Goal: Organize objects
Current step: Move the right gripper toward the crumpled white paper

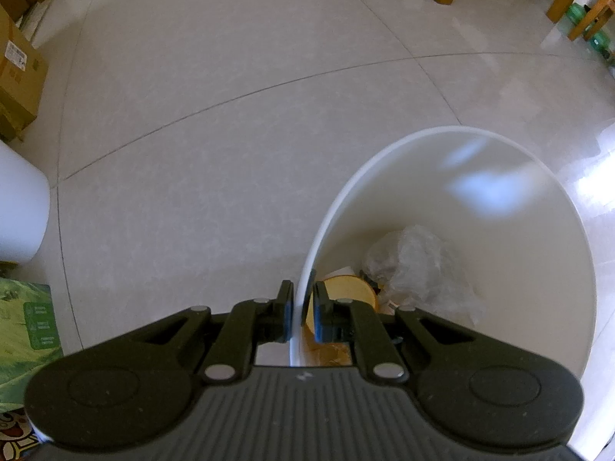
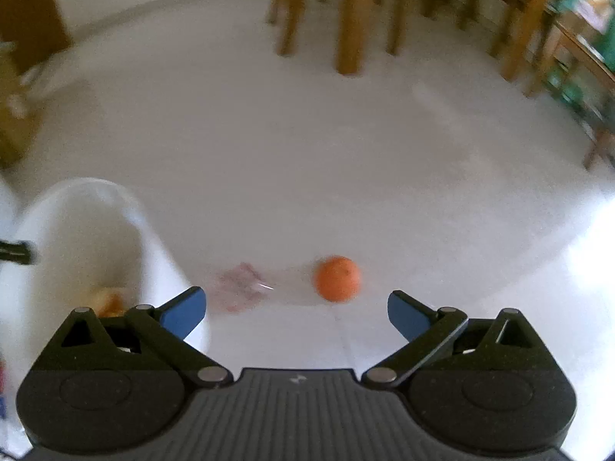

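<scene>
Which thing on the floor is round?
The orange ball, ahead of the open right gripper. The pinkish wrapper beside it lies flat and crumpled.

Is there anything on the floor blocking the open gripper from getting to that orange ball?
Nothing visible does. The right gripper is open, and the orange ball lies on bare floor just ahead of it. A crumpled clear wrapper lies to the ball's left, off the direct path. The picture is blurred, so small things could be missed.
</scene>
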{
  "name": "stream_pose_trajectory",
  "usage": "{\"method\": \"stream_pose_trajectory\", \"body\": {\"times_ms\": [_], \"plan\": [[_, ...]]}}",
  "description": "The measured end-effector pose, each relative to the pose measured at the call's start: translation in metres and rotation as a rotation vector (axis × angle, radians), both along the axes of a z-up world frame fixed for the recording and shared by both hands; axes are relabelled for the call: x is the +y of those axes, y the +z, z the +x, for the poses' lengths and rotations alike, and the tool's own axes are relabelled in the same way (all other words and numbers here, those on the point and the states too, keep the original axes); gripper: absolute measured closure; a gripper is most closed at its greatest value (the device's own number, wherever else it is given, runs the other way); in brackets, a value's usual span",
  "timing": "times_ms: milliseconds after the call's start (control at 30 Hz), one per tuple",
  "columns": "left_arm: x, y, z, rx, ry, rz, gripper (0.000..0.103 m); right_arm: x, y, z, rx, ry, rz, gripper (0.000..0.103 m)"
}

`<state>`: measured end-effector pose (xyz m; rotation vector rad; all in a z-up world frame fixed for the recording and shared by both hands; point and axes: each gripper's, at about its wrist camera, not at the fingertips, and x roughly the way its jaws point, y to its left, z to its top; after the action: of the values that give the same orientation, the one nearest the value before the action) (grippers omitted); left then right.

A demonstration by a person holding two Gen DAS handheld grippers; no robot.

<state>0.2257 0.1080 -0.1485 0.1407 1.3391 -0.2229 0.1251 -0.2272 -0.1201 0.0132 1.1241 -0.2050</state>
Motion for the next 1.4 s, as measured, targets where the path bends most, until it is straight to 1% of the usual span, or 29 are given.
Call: {"method": "stream_pose_trajectory", "body": {"times_ms": [167, 233, 400, 500, 600, 700, 767, 833, 900, 967, 1000, 1033, 1133, 1333, 1400], "plan": [[-0.002, -0.001, -0.002, -0.005, -0.016, 0.001, 0.095, -0.059, -0.046, -0.011, 0.051, -0.152, -0.028, 0.001], [-0.002, -0.001, -0.002, -0.004, -0.016, -0.002, 0.095, -0.084, -0.061, -0.017, 0.059, -0.219, -0.008, 0.001], [-0.001, -0.001, -0.001, -0.004, -0.014, 0.0, 0.095, -0.124, -0.079, -0.032, 0.051, -0.366, 0.047, 0.001], [-0.002, -0.001, -0.002, -0.005, -0.012, 0.003, 0.095, -0.137, -0.085, -0.036, 0.047, -0.413, 0.084, 0.001], [-0.002, 0.0, -0.002, -0.005, -0.009, 0.004, 0.095, -0.141, -0.09, -0.034, 0.046, -0.454, 0.114, 0.001], [-0.002, 0.0, -0.002, -0.003, -0.008, 0.005, 0.095, -0.153, -0.095, -0.034, 0.056, -0.481, 0.14, 0.001], [-0.001, 0.0, -0.002, 0.0, -0.004, 0.002, 0.095, -0.159, -0.101, -0.032, 0.066, -0.489, 0.135, 0.001], [0.0, 0.0, -0.001, 0.002, 0.0, 0.0, 0.095, -0.163, -0.107, -0.028, 0.075, -0.458, 0.086, 0.001], [0.001, -0.001, 0.0, 0.003, 0.001, 0.003, 0.095, -0.166, -0.119, -0.025, 0.099, -0.41, 0.047, 0.004], [0.0, 0.0, -0.001, 0.001, 0.0, 0.005, 0.095, -0.171, -0.134, -0.023, 0.13, -0.372, 0.022, 0.007], [0.0, 0.0, -0.001, 0.0, -0.002, 0.006, 0.095, -0.174, -0.143, -0.023, 0.143, -0.362, 0.021, 0.01], [0.0, 0.0, -0.001, 0.0, 0.0, 0.007, 0.095, -0.178, -0.153, -0.023, 0.157, -0.363, 0.009, 0.013], [0.001, -0.001, 0.001, 0.006, 0.007, 0.005, 0.095, -0.196, -0.179, -0.025, 0.19, -0.392, 0.022, 0.018], [0.002, -0.002, 0.002, 0.013, 0.013, 0.003, 0.095, -0.221, -0.222, -0.031, 0.234, -0.44, 0.043, 0.021], [0.001, -0.003, 0.002, 0.009, 0.009, 0.008, 0.094, -0.227, -0.233, -0.034, 0.228, -0.455, 0.06, 0.021]]}}
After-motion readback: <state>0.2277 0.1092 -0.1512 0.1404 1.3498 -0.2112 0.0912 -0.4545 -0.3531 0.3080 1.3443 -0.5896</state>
